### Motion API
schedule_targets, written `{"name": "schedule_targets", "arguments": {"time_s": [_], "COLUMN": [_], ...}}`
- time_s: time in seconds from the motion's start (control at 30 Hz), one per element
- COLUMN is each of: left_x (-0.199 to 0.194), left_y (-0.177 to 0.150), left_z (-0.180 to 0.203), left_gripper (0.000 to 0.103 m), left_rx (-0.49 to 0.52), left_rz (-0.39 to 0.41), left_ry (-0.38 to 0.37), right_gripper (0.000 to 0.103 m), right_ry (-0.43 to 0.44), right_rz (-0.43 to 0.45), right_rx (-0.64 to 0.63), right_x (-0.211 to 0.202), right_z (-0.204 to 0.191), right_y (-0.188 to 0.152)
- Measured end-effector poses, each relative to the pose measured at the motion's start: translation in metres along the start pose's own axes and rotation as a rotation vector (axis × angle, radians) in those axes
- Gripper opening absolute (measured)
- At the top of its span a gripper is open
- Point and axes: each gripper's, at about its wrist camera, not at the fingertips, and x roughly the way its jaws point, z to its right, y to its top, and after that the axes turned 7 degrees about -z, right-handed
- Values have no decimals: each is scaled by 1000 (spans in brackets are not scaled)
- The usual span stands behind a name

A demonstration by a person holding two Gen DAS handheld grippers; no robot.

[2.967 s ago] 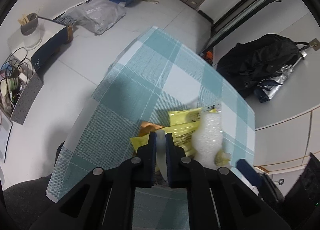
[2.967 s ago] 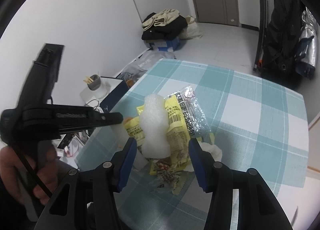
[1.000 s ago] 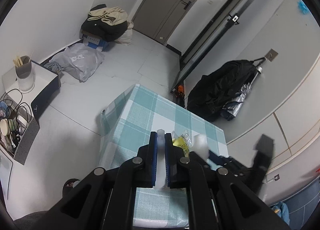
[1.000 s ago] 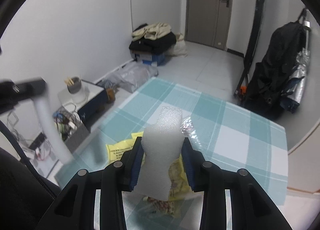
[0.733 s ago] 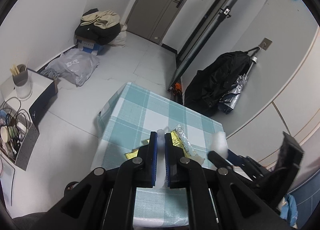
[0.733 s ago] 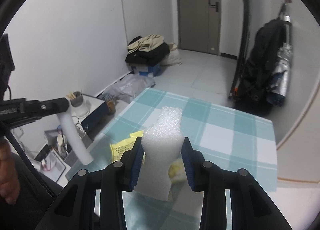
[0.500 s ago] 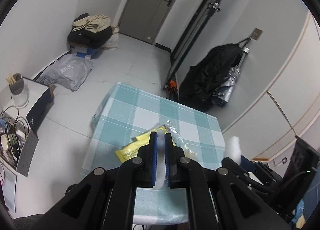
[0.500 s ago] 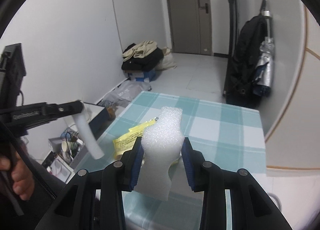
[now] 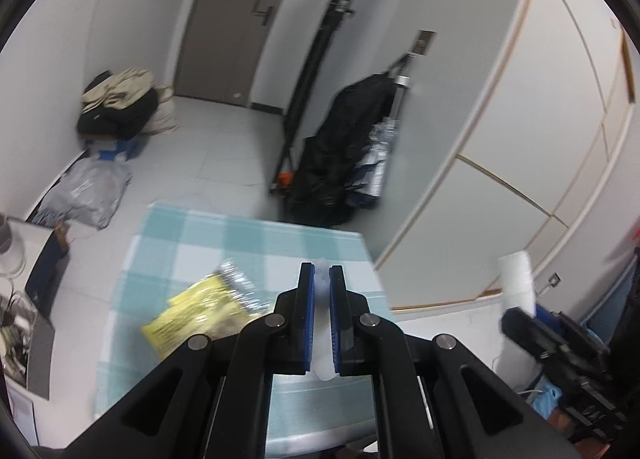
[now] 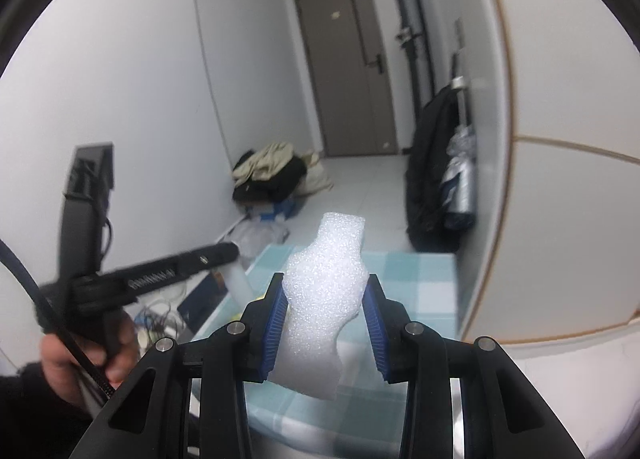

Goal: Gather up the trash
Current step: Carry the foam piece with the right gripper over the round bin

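A white foam block is held between the blue pads of the right tool, its upper end standing above the fingertips and its lower end hanging below them, above the near edge of the checked surface. The same block is seen from the left wrist view at the far right, off the surface's side, in the right tool. A thin pale strip is pinched in the left tool, whose jaws are drawn nearly together on it. In the right wrist view that strip is seen hanging down from the left tool, which is gripped by a hand at the lower left. Yellow wrappers and crinkled clear plastic lie on the teal-and-white checked surface, blurred. A dark bag is leaned against the wall beyond it
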Motion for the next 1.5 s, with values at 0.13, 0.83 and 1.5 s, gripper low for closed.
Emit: {"name": "schedule_targets", "arguments": {"time_s": [0.13,0.83,1.5], "left_x": [11,190,291], "left_y": [5,-29,-81], "left_z": [31,186,201], "left_gripper": [3,3,3], "left_rx": [58,299,312], "left_rz": [-12,-407,-690], "left_ry": [-42,-264,-185], "right_gripper": [37,37,78], "right_ry": [-47,-287,-110], "right_rz": [22,-230,-509], "right_rx": [64,520,804], "right_x": [-27,-6,121], "right_z": [32,266,331], "right_y": [0,-110,-239]}}
